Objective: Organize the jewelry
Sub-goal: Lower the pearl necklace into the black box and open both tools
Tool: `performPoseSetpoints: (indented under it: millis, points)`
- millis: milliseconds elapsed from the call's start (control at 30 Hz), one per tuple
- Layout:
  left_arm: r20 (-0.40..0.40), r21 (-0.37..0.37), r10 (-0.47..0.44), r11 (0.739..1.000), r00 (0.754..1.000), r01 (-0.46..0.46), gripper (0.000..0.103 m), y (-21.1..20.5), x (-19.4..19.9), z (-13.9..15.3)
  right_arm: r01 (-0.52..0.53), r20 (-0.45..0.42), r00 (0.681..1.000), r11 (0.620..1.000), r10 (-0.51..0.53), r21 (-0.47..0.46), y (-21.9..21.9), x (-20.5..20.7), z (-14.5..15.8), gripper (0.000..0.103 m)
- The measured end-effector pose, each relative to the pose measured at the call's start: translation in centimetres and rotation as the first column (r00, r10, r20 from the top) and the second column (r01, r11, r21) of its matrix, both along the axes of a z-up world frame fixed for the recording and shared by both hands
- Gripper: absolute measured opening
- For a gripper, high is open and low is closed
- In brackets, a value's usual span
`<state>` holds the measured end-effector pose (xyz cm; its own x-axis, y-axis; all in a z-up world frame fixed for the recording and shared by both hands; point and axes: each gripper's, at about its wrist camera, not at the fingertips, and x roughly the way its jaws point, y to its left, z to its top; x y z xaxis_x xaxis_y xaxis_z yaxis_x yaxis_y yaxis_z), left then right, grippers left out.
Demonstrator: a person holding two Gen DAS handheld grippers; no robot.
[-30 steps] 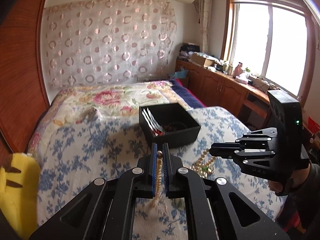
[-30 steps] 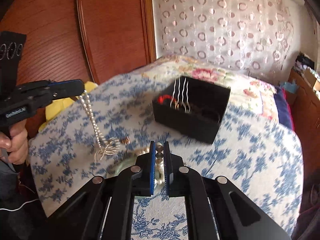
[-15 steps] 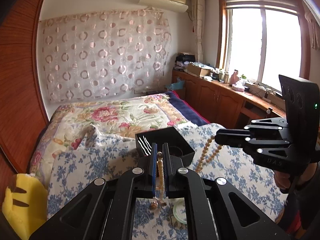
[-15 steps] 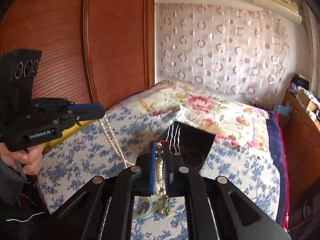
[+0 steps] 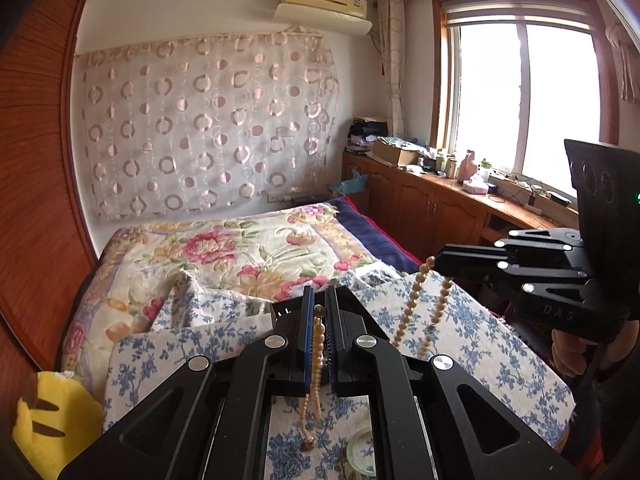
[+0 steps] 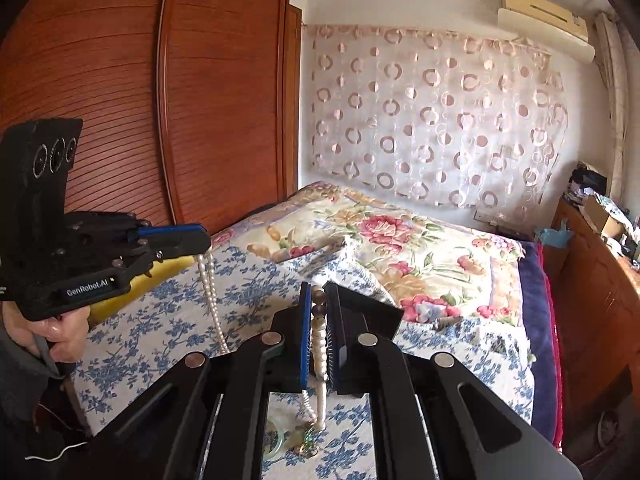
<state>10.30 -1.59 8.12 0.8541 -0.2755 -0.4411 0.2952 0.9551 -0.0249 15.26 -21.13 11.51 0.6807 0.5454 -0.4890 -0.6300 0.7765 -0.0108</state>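
Left gripper: my left gripper [image 5: 319, 314] was pinched tight on the pearl necklace [image 5: 316, 344], a bead strand running up between its blue pads; the right wrist view showed the same grip from the side [image 6: 200, 246].
Right gripper: my right gripper [image 6: 318, 320] was also clamped on the necklace, on the stretch with two dark beads near the tips; the left wrist view showed the strand dangling from its tips [image 5: 438, 260].
Necklace position: it hung in the air between my two grippers, drooping in loops above the blue-flowered cloth [image 5: 472, 332], its clasp end [image 6: 306, 446] near or on the cloth; I could not tell which.
Black box: the jewelry box [image 6: 380, 312] sat just beyond my fingertips, mostly hidden behind them, so I could not see inside.
Done so far: I judged the necklace to be picked up and held at two points.
Left to do: I judged it was not yet laid in the box, and a pale green bangle [image 6: 278, 440] lay on the cloth below, unsorted.
Risk: I thought the loose loops might snag on the box rim.
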Motion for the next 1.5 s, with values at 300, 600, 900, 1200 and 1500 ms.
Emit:
performPoseSetpoints:
  millis: [300, 600, 900, 1200, 1500]
  points:
    - [0.024, -0.010, 0.025, 1.000, 0.999, -0.025, 0.005, -0.3, 2.6, 1.8, 0.041, 0.025, 0.999, 0.999, -0.042, 0.020, -0.8, 1.5, 2.0, 0.008]
    - [0.043, -0.004, 0.031, 1.000, 0.999, -0.030, 0.005, -1.2, 5.1, 3.4, 0.073, 0.036, 0.997, 0.997, -0.074, 0.035, -1.5, 3.6, 3.5, 0.008]
    - [0.060, -0.025, 0.037, 0.999, 0.997, -0.035, 0.005, -1.5, 6.5, 4.8, 0.087, 0.023, 0.996, 0.995, -0.088, 0.044, -1.8, 5.3, 3.8, 0.008]
    - [0.032, -0.003, 0.041, 0.999, 0.999, -0.041, 0.005, -2.3, 7.5, 3.7, 0.091, 0.031, 0.995, 0.993, -0.094, 0.068, -1.6, 6.6, 4.9, 0.008]
    - [-0.098, 0.014, 0.044, 0.999, 0.994, -0.043, 0.005, -1.5, 9.8, -1.8, 0.098, -0.047, 0.994, 0.995, -0.096, 0.035, -0.4, 9.2, 1.9, 0.009]
